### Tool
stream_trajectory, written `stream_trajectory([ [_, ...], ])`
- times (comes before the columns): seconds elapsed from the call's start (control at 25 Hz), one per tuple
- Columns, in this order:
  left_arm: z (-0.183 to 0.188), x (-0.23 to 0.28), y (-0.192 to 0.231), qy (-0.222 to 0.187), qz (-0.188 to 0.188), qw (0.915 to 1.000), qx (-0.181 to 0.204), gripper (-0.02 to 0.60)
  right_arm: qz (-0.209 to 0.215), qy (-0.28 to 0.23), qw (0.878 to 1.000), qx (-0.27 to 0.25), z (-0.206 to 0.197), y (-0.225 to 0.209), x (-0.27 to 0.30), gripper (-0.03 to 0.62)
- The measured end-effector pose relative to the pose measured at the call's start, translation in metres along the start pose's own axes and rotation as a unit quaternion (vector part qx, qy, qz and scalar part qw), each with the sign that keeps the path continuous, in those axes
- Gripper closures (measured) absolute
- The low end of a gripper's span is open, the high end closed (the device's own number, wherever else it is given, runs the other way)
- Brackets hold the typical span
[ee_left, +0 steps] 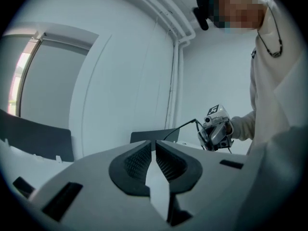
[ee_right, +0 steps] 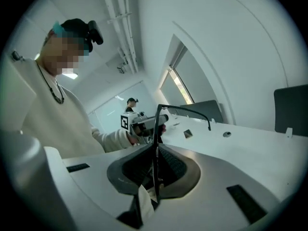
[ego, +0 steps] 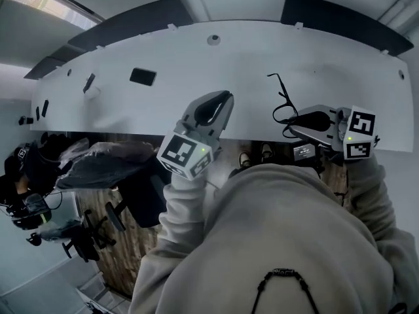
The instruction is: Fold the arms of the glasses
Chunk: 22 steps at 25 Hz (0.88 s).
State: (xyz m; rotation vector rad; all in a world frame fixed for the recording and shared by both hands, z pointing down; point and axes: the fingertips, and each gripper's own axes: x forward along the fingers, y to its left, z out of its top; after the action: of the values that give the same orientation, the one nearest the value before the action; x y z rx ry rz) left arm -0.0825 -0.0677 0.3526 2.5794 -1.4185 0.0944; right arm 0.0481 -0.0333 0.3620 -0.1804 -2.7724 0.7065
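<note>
Black thin-framed glasses [ego: 283, 104] hang above the white table [ego: 249, 64], and my right gripper [ego: 292, 119] is shut on their frame. In the right gripper view the frame [ee_right: 156, 138] stands upright between the pads, and one arm [ee_right: 192, 110] reaches out to the right, unfolded. My left gripper [ego: 217, 107] is shut and empty, held in the air to the left of the glasses and apart from them. The left gripper view shows its own pads [ee_left: 140, 159] pressed together, with the right gripper [ee_left: 216, 129] and the glasses arm [ee_left: 180, 127] beyond.
A flat black rectangle [ego: 143, 76] and a few small black items [ego: 88, 82] lie on the table's left part. Dark panels [ego: 347, 15] stand behind the far edge. A black office chair [ego: 85, 241] stands on the floor at the lower left. Another person [ee_right: 131, 101] stands far off.
</note>
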Motion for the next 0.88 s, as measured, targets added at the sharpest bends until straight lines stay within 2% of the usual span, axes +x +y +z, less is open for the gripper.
stream_trajectory([
  [0.04,0.002,0.006,-0.002,0.000,-0.006,1.0000,0.007,0.568,0.006,-0.010,1.000,0.006,0.006,0.006,-0.003,0.542],
  [0.24,0.011,0.038,-0.020,0.007,-0.034,0.9975,0.061,0.426,0.030,-0.049,0.998,0.036,0.021,0.032,-0.018,0.542],
  [0.4,0.014,0.061,-0.038,0.025,-0.063,0.9898,0.125,0.398,0.059,-0.095,0.990,0.081,0.024,0.044,-0.028,0.542],
  [0.52,0.014,0.077,-0.056,0.035,-0.087,0.9820,0.164,0.380,0.068,-0.111,0.987,0.093,0.025,0.050,-0.034,0.542],
  [0.72,0.018,0.093,-0.076,0.038,-0.104,0.9721,0.206,0.385,0.093,-0.138,0.981,0.098,0.039,0.066,-0.045,0.542],
  [0.88,0.021,0.092,-0.076,0.034,-0.095,0.9674,0.232,0.548,0.101,-0.148,0.980,0.084,0.049,0.070,-0.050,0.542],
])
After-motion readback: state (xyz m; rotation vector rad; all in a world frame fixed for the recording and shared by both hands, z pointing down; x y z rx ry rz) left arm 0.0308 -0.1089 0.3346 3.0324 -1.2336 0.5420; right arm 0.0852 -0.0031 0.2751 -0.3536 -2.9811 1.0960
